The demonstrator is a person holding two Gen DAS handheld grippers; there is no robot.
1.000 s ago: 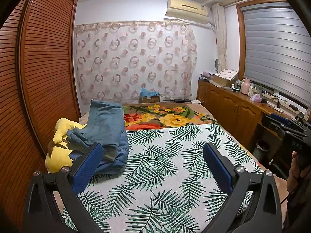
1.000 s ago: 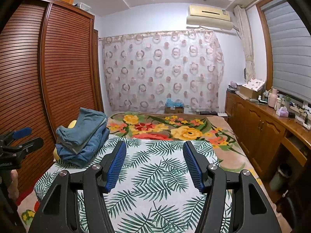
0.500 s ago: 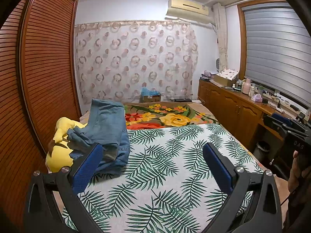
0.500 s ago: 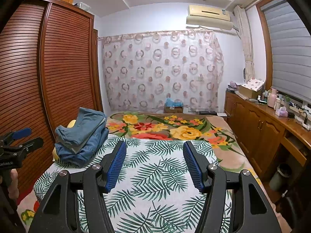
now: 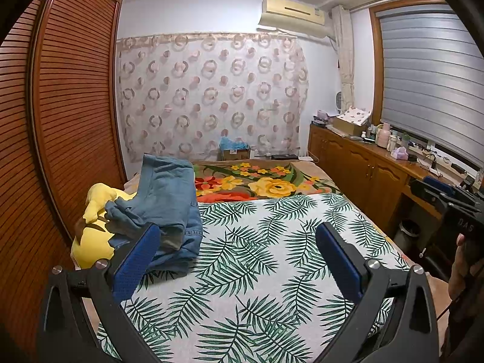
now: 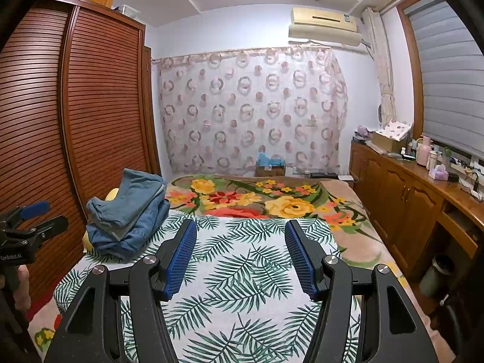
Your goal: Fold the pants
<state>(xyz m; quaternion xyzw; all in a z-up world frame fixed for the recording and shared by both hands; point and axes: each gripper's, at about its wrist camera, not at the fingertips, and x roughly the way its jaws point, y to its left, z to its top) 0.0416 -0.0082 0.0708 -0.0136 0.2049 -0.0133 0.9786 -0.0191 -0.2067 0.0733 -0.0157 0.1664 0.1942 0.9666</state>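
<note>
A pile of folded blue denim pants point(image 5: 169, 208) point(image 6: 130, 214) lies on the left side of the bed, leaning on a yellow plush toy point(image 5: 93, 230). My left gripper point(image 5: 237, 236) hovers over the leaf-print sheet point(image 5: 257, 266), jaws wide open and empty, its left pad just in front of the pile. My right gripper point(image 6: 240, 230) is also open and empty, held above the sheet point(image 6: 242, 272) to the right of the pile. Each gripper appears at the edge of the other's view: the right gripper point(image 5: 447, 199) and the left gripper point(image 6: 33, 214).
A floral blanket point(image 5: 266, 181) covers the far half of the bed. A louvred wooden wardrobe point(image 6: 60, 121) stands along the left, a wooden cabinet point(image 6: 408, 187) with bottles and boxes along the right. A person's hand point(image 5: 462, 260) holds the right gripper. A bin point(image 5: 408, 230) stands on the floor.
</note>
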